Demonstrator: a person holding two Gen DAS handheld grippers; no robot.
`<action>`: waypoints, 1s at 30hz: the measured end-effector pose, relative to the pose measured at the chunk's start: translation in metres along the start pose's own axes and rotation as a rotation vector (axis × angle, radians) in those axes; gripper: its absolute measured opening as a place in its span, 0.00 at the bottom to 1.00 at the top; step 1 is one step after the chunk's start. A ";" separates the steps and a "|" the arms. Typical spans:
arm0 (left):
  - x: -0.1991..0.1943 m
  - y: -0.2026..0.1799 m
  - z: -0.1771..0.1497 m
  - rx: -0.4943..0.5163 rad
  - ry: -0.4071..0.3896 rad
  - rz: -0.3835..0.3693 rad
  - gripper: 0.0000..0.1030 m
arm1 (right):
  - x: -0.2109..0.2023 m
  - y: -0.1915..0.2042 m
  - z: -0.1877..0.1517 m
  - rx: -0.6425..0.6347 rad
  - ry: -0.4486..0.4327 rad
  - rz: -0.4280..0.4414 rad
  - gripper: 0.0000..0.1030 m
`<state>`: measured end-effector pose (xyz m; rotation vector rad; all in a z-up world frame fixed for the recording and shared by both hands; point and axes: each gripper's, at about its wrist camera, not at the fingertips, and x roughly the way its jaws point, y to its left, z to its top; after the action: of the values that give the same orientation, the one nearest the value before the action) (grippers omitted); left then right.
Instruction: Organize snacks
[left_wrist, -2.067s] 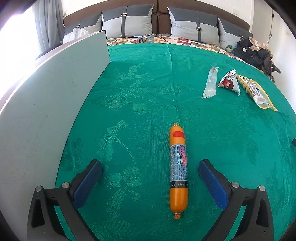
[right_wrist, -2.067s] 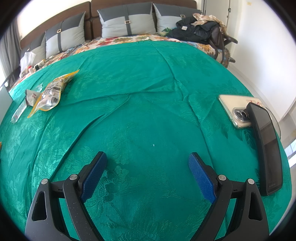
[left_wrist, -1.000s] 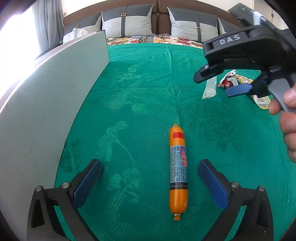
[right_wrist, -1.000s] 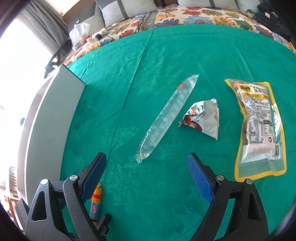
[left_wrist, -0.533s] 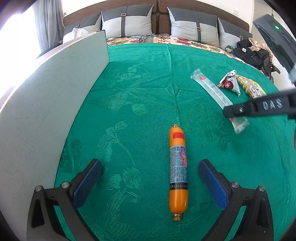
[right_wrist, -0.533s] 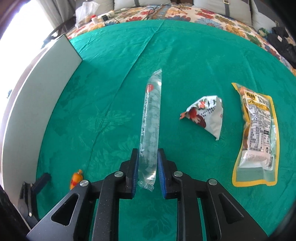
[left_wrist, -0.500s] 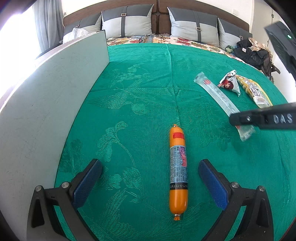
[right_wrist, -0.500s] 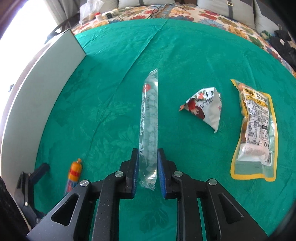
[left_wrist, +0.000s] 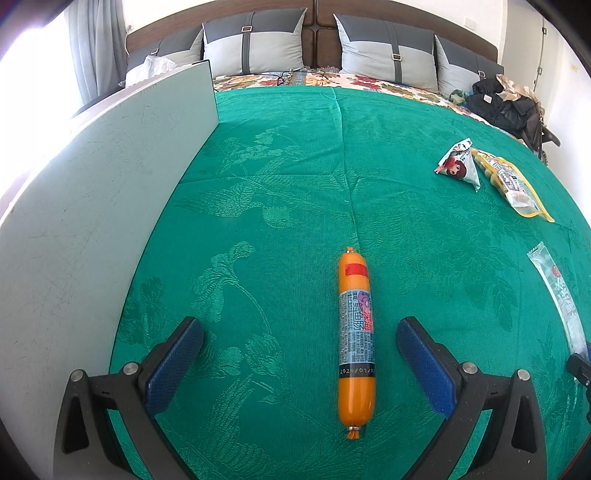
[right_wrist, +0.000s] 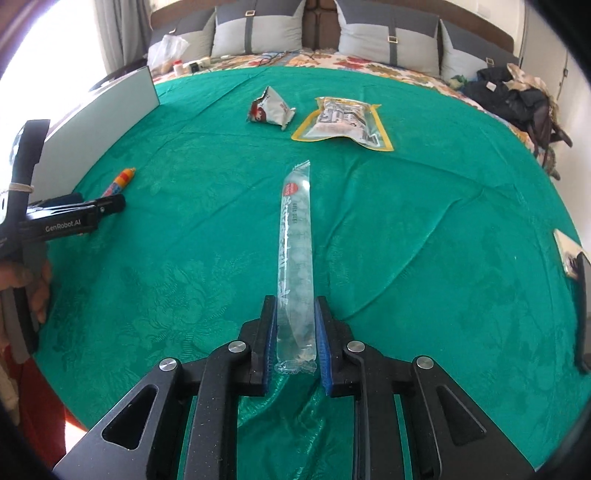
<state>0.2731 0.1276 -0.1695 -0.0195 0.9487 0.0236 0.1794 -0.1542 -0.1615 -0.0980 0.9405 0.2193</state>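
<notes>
clear tube snack (right_wrist: 295, 258) carried from the far snacks toward the bedspread's (right_wrist: 424, 229) near edge.
right gripper (right_wrist: 295, 347) grasps its near end, jaws easing open, perhaps barely pressing; left gripper (left_wrist: 299, 365) gapes around the sausage (left_wrist: 355, 332).

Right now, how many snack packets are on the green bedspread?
4: an orange sausage near the white board, a clear tube in the right gripper, a triangular packet and yellow-edged pouch farther back.
</notes>
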 end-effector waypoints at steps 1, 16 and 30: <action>0.000 0.000 0.000 0.000 0.000 0.000 1.00 | -0.002 0.000 -0.003 0.005 -0.019 -0.011 0.38; 0.000 0.000 0.000 0.000 0.000 0.000 1.00 | 0.004 -0.003 -0.015 0.037 -0.118 -0.046 0.81; 0.000 0.000 0.000 0.000 -0.001 0.000 1.00 | 0.005 -0.003 -0.014 0.037 -0.122 -0.048 0.82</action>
<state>0.2728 0.1273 -0.1696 -0.0195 0.9480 0.0239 0.1714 -0.1589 -0.1738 -0.0724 0.8200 0.1619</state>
